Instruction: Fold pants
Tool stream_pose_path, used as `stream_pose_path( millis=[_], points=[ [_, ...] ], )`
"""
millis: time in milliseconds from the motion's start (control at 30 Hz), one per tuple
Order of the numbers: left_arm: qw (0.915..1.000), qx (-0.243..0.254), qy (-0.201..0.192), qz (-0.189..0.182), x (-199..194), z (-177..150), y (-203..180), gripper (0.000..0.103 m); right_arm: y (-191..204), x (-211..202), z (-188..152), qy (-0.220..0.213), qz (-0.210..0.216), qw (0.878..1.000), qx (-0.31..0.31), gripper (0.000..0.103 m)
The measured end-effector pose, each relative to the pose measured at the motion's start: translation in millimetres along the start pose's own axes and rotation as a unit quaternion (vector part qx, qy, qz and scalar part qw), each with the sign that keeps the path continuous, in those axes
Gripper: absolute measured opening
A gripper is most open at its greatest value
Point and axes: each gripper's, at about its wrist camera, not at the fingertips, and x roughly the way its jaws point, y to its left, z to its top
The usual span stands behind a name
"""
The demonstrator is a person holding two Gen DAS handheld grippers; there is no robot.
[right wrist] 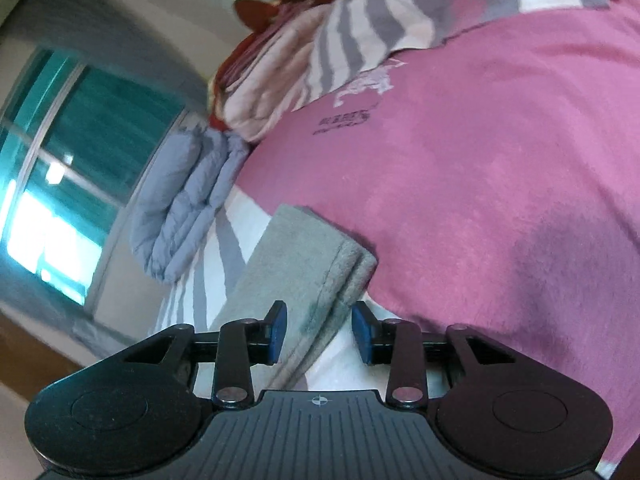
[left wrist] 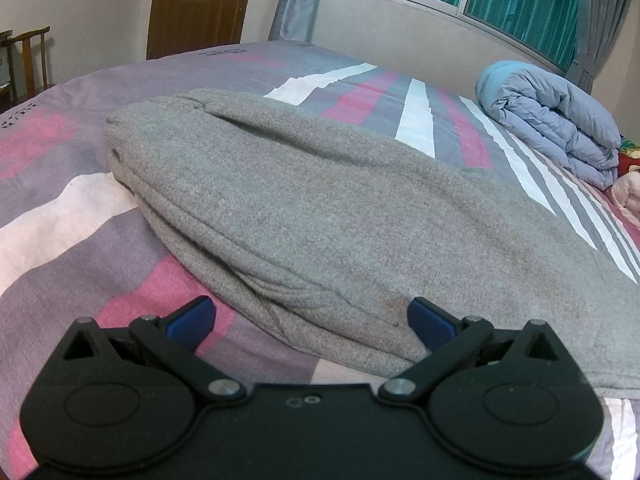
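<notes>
Grey knit pants (left wrist: pixel 304 208) lie folded lengthwise on the striped bed sheet (left wrist: pixel 72 216), running from far left to near right. My left gripper (left wrist: pixel 310 320) is open, its blue pads either side of the near edge of the pants, not closed on them. In the tilted right wrist view, the hem end of the grey pants (right wrist: pixel 312 264) lies between the blue pads of my right gripper (right wrist: pixel 319 330). That gripper is open, with gaps between pads and cloth.
A rolled blue quilt (left wrist: pixel 552 120) lies at the far right of the bed, under the window; it also shows in the right wrist view (right wrist: pixel 188 196). A pink pillow or cover (right wrist: pixel 480 168) fills the right view. A wooden chair (left wrist: pixel 24 60) and door (left wrist: pixel 200 4) stand beyond the bed.
</notes>
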Motion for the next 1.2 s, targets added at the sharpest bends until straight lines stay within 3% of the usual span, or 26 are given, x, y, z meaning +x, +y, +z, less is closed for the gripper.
stream_pose_path(
  millis=[133,167,233,333,400,467,500,533,567,600,733,833,933,967,1000,1200],
  points=[
    [1.0000,-0.001,0.000,0.000,0,0,0,0.097,9,20,10,0.018,-0.036,0.999,0.008,0.034],
    [1.0000,-0.001,0.000,0.000,0,0,0,0.097,15,23,12,0.022,-0.050,0.998,-0.007,0.013],
    [1.0000,0.000,0.000,-0.001,0,0,1,0.097,27,28,21,0.030,-0.052,0.997,-0.039,0.012],
    [1.0000,0.000,-0.001,-0.004,0,-1,1,0.097,46,19,32,0.000,-0.015,0.995,-0.098,0.012],
    [1.0000,0.000,-0.001,-0.002,0,0,1,0.097,47,28,30,0.002,-0.032,0.992,-0.121,0.012],
    [1.0000,-0.001,-0.001,0.000,0,-1,0,0.097,29,49,29,0.053,-0.080,0.991,-0.089,0.015],
    [1.0000,-0.001,-0.001,-0.001,0,-1,0,0.097,20,49,30,0.056,-0.067,0.994,-0.062,0.016],
    [1.0000,-0.001,-0.001,-0.003,0,-1,0,0.097,16,42,31,0.046,-0.056,0.997,-0.041,0.020],
    [1.0000,-0.001,-0.002,-0.003,0,-1,1,0.097,16,33,31,0.031,-0.055,0.997,-0.037,0.031],
    [1.0000,-0.001,-0.002,-0.003,0,-1,1,0.097,17,25,29,0.018,-0.058,0.997,-0.040,0.033],
    [1.0000,0.000,-0.003,0.000,0,-2,-1,0.097,16,0,27,-0.020,-0.030,0.999,-0.026,0.033],
    [1.0000,0.000,-0.003,0.000,0,-2,-1,0.097,22,5,27,0.003,-0.018,0.999,-0.033,0.032],
    [1.0000,-0.001,-0.003,0.000,0,-2,-1,0.097,23,15,27,0.018,-0.023,0.999,-0.029,0.029],
    [1.0000,0.000,-0.003,0.000,0,-2,-1,0.097,25,17,28,0.018,-0.023,0.999,-0.030,0.015],
    [1.0000,0.000,-0.003,0.000,0,-2,-1,0.097,27,19,29,0.019,-0.025,0.999,-0.036,0.009],
    [1.0000,0.000,-0.003,0.000,0,-2,-1,0.097,47,20,32,0.015,-0.025,0.996,-0.089,0.006]
  ],
)
